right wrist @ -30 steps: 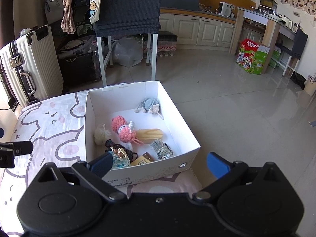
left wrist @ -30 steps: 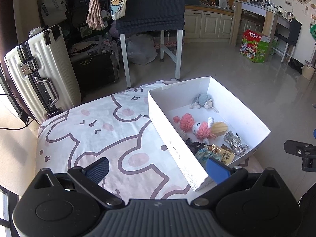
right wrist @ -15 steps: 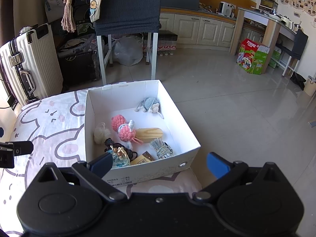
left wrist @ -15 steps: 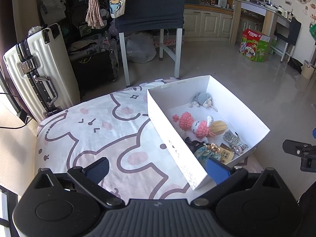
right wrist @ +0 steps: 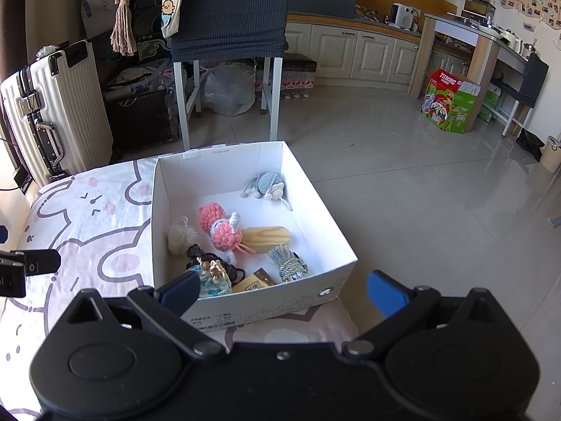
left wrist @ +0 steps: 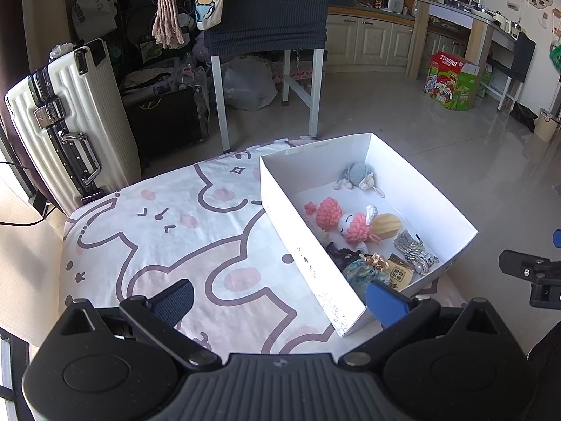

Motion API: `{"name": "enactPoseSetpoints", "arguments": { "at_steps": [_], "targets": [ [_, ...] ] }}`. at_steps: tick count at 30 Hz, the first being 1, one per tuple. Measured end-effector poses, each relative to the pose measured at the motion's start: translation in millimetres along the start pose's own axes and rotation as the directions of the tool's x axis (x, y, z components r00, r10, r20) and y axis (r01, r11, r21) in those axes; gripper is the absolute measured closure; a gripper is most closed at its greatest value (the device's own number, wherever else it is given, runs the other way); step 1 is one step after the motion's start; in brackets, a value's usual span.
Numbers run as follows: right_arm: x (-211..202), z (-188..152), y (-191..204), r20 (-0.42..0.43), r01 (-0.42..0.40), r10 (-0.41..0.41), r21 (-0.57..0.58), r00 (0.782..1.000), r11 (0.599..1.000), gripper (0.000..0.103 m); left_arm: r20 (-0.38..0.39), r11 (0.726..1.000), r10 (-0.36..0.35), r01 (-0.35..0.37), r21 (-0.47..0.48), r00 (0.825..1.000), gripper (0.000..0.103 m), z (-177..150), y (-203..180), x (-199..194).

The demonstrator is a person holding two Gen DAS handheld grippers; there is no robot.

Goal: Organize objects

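Note:
A white cardboard box [left wrist: 420, 179] [right wrist: 298, 301] rests on a cloth printed with pink cartoon shapes [left wrist: 175, 231] [right wrist: 87, 231]. Inside it lie a pink crochet doll [left wrist: 347, 222] [right wrist: 224, 231], a grey-blue knitted toy [left wrist: 357, 173] [right wrist: 268, 182], a wooden piece [left wrist: 387, 224] [right wrist: 268, 236], a grey tassel [left wrist: 413, 251] [right wrist: 289, 263], a teal trinket [left wrist: 361, 270] [right wrist: 214, 279] and a small brown card [left wrist: 398, 273] [right wrist: 256, 282]. My left gripper [left wrist: 278, 300] hovers open over the cloth beside the box's left wall. My right gripper [right wrist: 284, 293] stands open just before the box's near wall, holding nothing.
A cream suitcase [left wrist: 66, 122] [right wrist: 52, 112] stands left of the cloth. Behind it are a white-legged chair draped in dark fabric [left wrist: 270, 42] [right wrist: 228, 35] and bags. A green carton [left wrist: 452, 80] [right wrist: 450, 105] sits on the tiled floor [right wrist: 438, 193] to the right.
Both views have shifted very slightly; the box and its contents stay where they were, and both grippers remain open.

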State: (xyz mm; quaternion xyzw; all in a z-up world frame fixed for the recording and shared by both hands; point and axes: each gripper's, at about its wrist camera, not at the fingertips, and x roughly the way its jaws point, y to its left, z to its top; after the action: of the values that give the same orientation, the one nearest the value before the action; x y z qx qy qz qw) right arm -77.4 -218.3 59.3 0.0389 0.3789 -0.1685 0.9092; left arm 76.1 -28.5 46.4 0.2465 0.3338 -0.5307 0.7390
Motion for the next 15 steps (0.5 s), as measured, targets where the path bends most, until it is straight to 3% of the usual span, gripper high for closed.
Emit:
{"name": "enactPoseSetpoints", "arguments": {
  "at_steps": [15],
  "targets": [
    [-0.1, 0.1, 0.1, 0.000, 0.001, -0.001, 0.000, 1.000, 1.000, 0.000, -0.001, 1.000, -0.006, 0.006, 0.002, 1.000, 0.000, -0.7, -1.6, -0.3]
  ]
}}
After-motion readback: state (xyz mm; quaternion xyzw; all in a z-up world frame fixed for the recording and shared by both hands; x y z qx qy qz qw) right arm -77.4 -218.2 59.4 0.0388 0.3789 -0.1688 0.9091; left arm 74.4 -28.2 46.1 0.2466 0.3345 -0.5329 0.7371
